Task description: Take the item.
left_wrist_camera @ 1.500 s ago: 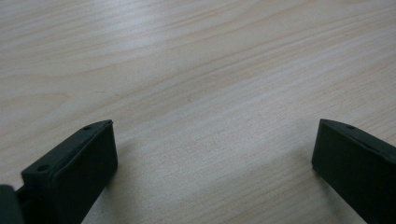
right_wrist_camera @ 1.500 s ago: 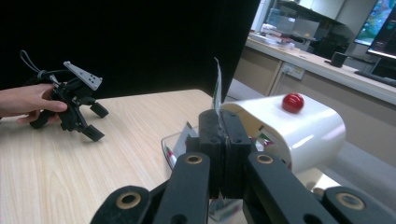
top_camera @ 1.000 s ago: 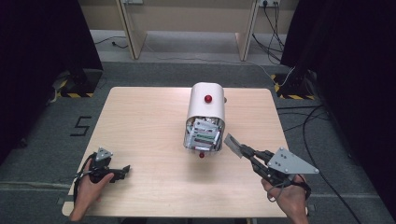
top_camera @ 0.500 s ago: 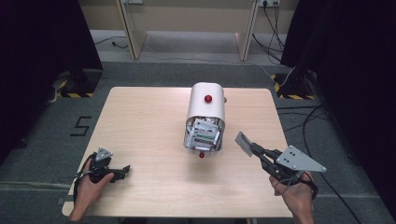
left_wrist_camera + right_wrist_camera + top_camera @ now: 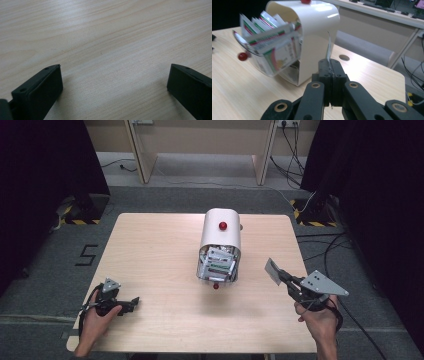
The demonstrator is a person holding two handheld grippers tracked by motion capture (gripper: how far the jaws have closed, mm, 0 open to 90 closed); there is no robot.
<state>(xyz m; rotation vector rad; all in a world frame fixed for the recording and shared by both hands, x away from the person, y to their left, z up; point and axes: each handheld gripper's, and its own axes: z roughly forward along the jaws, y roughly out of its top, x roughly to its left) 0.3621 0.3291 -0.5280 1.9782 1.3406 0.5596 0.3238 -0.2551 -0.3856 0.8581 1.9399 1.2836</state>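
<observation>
The right claw (image 5: 283, 276) is clamped fully shut on a thin, flat, silvery-grey sachet (image 5: 273, 271), pinched by its lower edge so that the packet stands up out of the jaws; in the right gripper view the sachet (image 5: 328, 47) is seen edge-on, rising as a narrow sliver from the closed black jaws. The claw is held above the right part of the pale wooden desk (image 5: 150, 250), to the right of the dispenser and apart from it. The left claw (image 5: 131, 302) rests low over the desk's near left corner, its jaws spread wide with nothing between them; the left gripper view has bare wood grain under the two black pads (image 5: 42, 92). At the middle of the desk stands a cream, round-topped plastic dispenser box (image 5: 220, 232) with a red knob on top. Its clear front drawer (image 5: 216, 268) hangs tipped open, packed with upright green, red and white printed sachets (image 5: 274, 45).
</observation>
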